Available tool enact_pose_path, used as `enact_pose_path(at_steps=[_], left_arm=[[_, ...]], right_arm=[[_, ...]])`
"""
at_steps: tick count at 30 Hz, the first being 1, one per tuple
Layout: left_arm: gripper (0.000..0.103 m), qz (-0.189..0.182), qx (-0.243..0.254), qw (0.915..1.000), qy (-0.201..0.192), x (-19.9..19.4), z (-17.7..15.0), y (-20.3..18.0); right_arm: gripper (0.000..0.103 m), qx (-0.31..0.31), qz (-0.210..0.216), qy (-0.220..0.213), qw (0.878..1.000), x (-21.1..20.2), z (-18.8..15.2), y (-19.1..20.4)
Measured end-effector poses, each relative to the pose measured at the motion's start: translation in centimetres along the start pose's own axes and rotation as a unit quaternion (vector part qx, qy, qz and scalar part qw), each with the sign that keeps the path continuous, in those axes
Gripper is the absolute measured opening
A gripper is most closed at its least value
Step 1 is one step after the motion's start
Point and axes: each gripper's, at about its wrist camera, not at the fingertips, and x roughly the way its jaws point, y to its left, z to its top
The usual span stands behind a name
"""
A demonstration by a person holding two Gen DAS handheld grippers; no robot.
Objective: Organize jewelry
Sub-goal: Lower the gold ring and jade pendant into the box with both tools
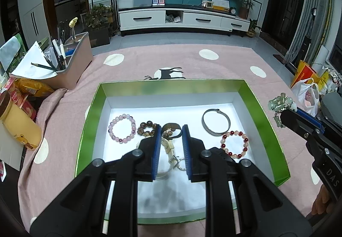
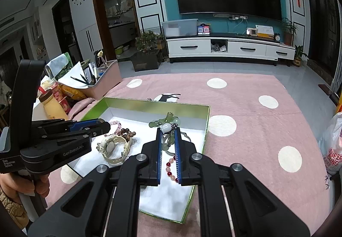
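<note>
Both tongs are showing matte black frames, round silver screws and ribbed blue pads (image 1: 157, 149); the left tongs (image 2: 102, 128) are bearing white "GenRobot.AI" lettering, the right tongs (image 1: 282, 116) "DAS".

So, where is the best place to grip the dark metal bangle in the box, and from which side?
Probably the far rim of the dark bangle, coming straight down from above. It lies flat on the floor of the green box, so a finger can go each side of the thin band. Its near edge touches the red and pink bead bracelet.
</note>
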Motion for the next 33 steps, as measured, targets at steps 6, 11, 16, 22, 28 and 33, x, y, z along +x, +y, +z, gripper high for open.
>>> enact_pose_path(at_steps=[6,11,16,22,28,33], left_arm=[[0.019,0.0,-0.005,1.0,0.008,1.3,0.4,0.8],[0.019,0.0,-0.005,0.9999,0.014,2.0,0.5,1.0],[0.019,0.002,-0.006,0.9998,0.018,2.5,0.6,1.2],[0.019,0.004,-0.004,0.9997,0.024,3.1,0.7,1.3],[0.019,0.003,-0.005,0.9994,0.034,3.7,0.8,1.5],[0.019,0.003,-0.005,0.9993,0.038,4.0,0.8,1.5]], right_arm=[[0.01,-0.001,-0.002,0.009,1.0,1.1,0.4,0.2],[0.01,0.003,-0.001,0.019,1.0,2.1,0.6,0.2],[0.01,0.004,-0.001,0.026,1.0,2.9,0.7,0.2],[0.01,0.006,-0.002,0.034,0.999,3.7,0.8,0.3],[0.01,0.01,-0.003,0.044,0.999,4.4,0.8,0.3],[0.01,0.011,-0.004,0.05,0.999,4.9,0.9,0.1]])
